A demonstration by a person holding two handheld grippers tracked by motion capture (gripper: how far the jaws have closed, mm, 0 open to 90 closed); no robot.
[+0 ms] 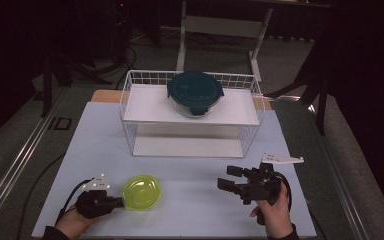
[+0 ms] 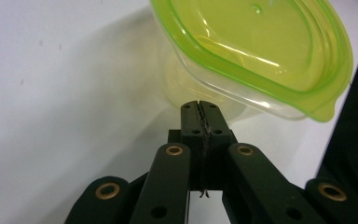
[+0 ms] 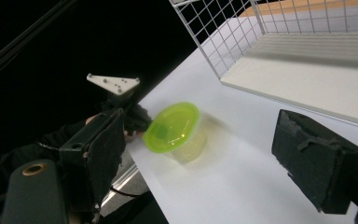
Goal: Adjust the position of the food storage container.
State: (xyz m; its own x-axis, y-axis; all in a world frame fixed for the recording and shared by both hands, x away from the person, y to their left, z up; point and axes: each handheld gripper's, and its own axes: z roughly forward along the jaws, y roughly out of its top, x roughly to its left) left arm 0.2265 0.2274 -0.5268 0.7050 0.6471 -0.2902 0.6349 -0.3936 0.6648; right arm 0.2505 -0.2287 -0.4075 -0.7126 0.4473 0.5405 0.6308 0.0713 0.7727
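Note:
A clear tub with a lime-green lid (image 1: 141, 191) sits at the front left of the white table (image 1: 195, 222). In the left gripper view the tub (image 2: 261, 51) leans, lid tipped away. My left gripper (image 2: 199, 106) is shut, its tips pressed together against the tub's clear wall just under the lid's rim, with nothing between them. From above, that gripper (image 1: 117, 201) meets the tub's left side. My right gripper (image 1: 229, 178) hovers open at the front right, pointing left with its jaws wide apart. Its own view looks between the open jaws (image 3: 205, 154) at the tub (image 3: 175, 128) and the left gripper (image 3: 137, 116).
A white wire basket shelf (image 1: 130, 100) stands at the back middle of the table, with a round glass container under a dark teal lid (image 1: 195, 90) on its upper board. The basket's mesh (image 3: 223, 42) is close in the right gripper view. A dark floor surrounds the table.

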